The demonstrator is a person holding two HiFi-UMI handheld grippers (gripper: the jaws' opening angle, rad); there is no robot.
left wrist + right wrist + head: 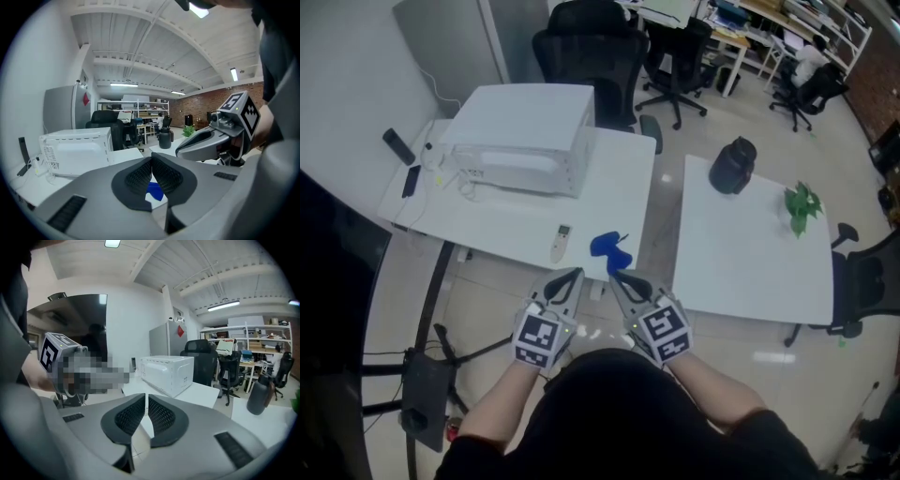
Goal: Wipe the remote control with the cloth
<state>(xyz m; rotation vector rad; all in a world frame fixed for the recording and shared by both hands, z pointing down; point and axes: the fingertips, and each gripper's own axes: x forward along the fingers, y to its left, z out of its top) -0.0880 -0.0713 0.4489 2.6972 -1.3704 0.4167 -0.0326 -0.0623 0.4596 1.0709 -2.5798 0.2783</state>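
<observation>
Nearest, at lower centre, the left claw (pixel 575 277) is pinched shut on nothing, and the right claw (pixel 615 278) is narrowed to a slit, also empty. Just above them, a slim white remote control (pixel 562 242) lies on the white counter (pixel 619 183) near its front edge, with a crumpled blue cloth (pixel 609 247) just to its right, not touching. Farther up-left stands a boxy white microwave (pixel 525 131).
</observation>
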